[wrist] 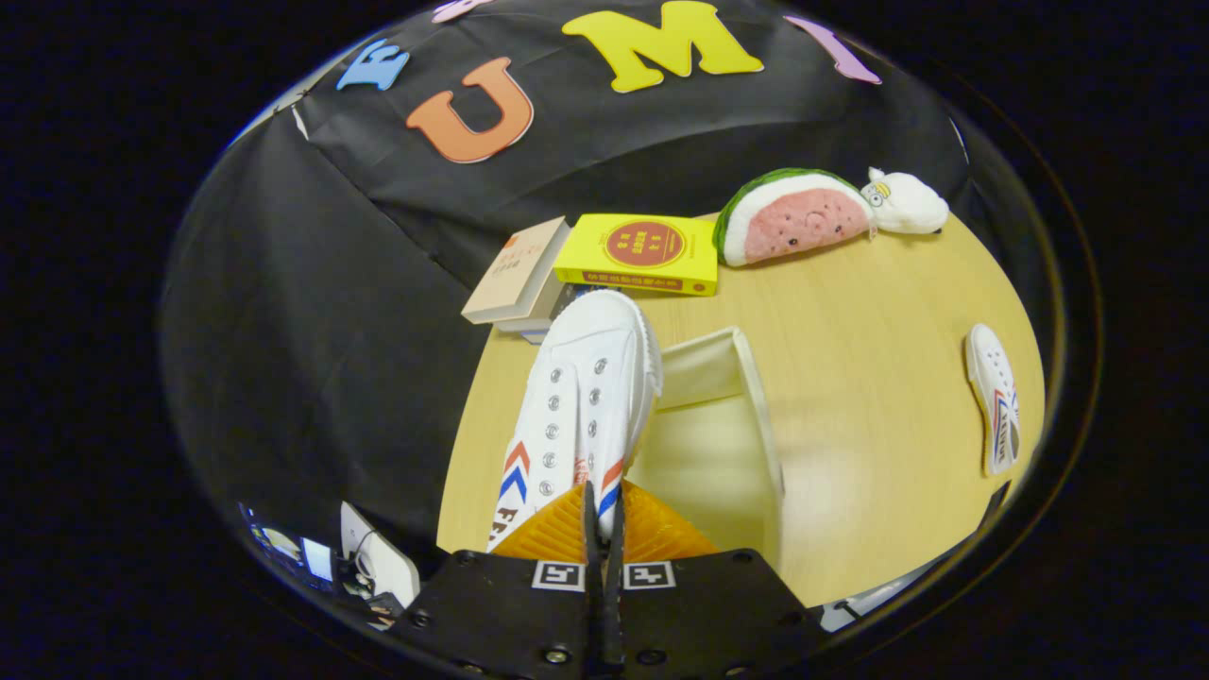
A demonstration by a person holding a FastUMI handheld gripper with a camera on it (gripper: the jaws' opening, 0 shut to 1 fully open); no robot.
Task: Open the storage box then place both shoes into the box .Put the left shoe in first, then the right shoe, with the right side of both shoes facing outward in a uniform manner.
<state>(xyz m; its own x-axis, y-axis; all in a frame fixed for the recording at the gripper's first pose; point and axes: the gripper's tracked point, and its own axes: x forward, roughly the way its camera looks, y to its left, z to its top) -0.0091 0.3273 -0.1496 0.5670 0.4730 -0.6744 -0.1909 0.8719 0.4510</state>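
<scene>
My gripper [602, 515] is shut on the collar of a white canvas shoe [581, 397] with red and blue chevrons on its sides. The shoe hangs lifted, toe pointing away from the fingers, over the left rim of the open storage box [746, 416]. The box is pale and translucent and stands on the wooden table just ahead and to the right of the fingers; its inside looks bare. The second white shoe [994, 397] lies on its side on the table far off to the right.
Beyond the held shoe lie a tan book [515, 272] and a yellow book [640, 253] at the table's back edge. A watermelon plush [791, 215] and a white plush toy [905, 203] sit further right. The table's left edge [463, 444] drops off beside the shoe.
</scene>
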